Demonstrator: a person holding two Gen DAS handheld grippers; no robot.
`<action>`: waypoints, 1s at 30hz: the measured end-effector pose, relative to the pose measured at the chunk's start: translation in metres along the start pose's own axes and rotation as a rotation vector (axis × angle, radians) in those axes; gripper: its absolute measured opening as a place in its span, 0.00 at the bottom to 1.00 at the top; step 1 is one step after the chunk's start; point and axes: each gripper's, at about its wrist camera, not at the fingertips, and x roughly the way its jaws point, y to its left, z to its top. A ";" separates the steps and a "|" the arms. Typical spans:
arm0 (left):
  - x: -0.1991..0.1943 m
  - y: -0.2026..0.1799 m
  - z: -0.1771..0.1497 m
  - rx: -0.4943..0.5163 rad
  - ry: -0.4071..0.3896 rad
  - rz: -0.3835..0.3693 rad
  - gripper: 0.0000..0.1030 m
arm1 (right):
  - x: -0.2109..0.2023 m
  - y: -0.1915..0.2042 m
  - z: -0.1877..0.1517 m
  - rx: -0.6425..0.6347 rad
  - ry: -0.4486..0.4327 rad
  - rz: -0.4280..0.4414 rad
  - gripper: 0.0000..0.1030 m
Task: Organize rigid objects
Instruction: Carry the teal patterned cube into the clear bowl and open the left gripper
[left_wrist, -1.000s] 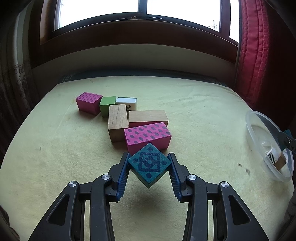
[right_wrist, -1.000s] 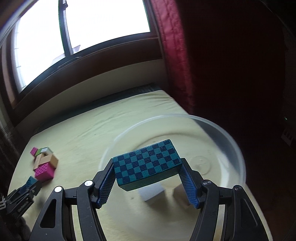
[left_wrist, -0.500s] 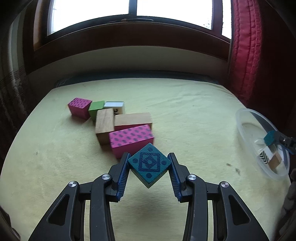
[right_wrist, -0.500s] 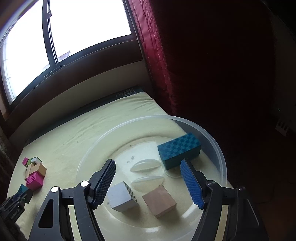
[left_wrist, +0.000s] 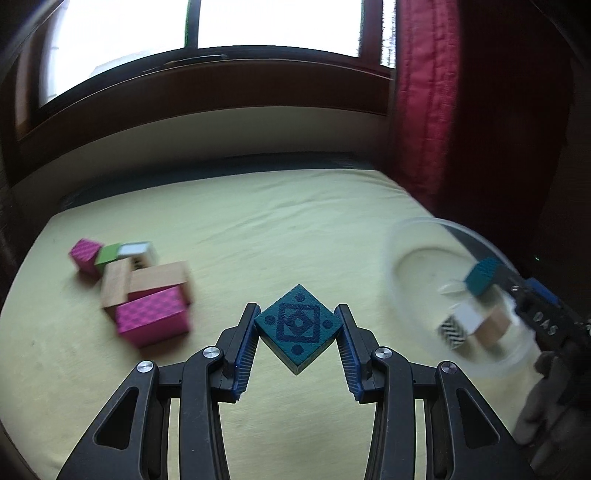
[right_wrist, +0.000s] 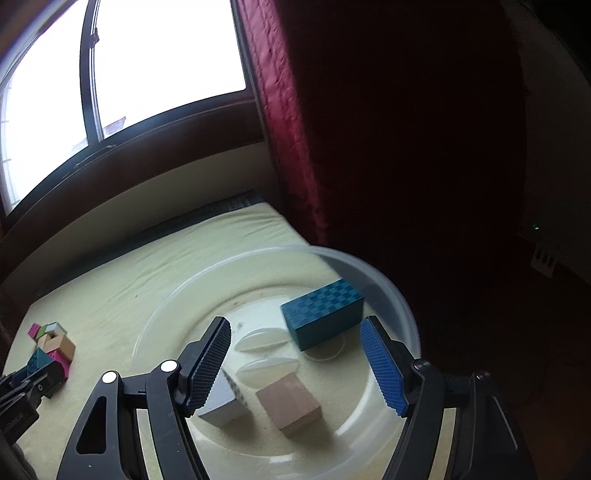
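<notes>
My left gripper (left_wrist: 297, 345) is shut on a teal cube with a dark diamond pattern (left_wrist: 297, 326), held above the yellow-green cloth. My right gripper (right_wrist: 295, 363) is open and empty above a clear plastic bowl (right_wrist: 402, 325). In the bowl lie a teal checkered block (right_wrist: 323, 314), a plain wooden cube (right_wrist: 288, 408) and a white cube with a black pattern (right_wrist: 221, 404). The bowl also shows at the right in the left wrist view (left_wrist: 402, 254). A cluster of blocks lies on the cloth at the left: a pink dotted block (left_wrist: 151, 321), wooden blocks (left_wrist: 159, 278), a green cube (left_wrist: 107, 254).
A red curtain (left_wrist: 424, 110) hangs at the right beside the bowl. A dark wooden window sill (left_wrist: 221, 92) runs along the back. The cloth edge drops off to dark floor right of the bowl (right_wrist: 480, 295).
My right gripper opened and dropped the teal checkered block into the bowl. My left gripper has moved right toward the bowl with the teal cube still held.
</notes>
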 end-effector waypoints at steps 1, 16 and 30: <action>0.001 -0.007 0.001 0.010 -0.001 -0.012 0.41 | -0.001 -0.001 0.000 0.003 -0.007 -0.007 0.74; 0.019 -0.066 0.023 0.092 -0.011 -0.141 0.41 | 0.000 -0.020 0.002 0.076 -0.048 -0.089 0.75; 0.031 -0.061 0.031 0.040 -0.019 -0.122 0.78 | -0.001 -0.019 0.001 0.068 -0.051 -0.091 0.76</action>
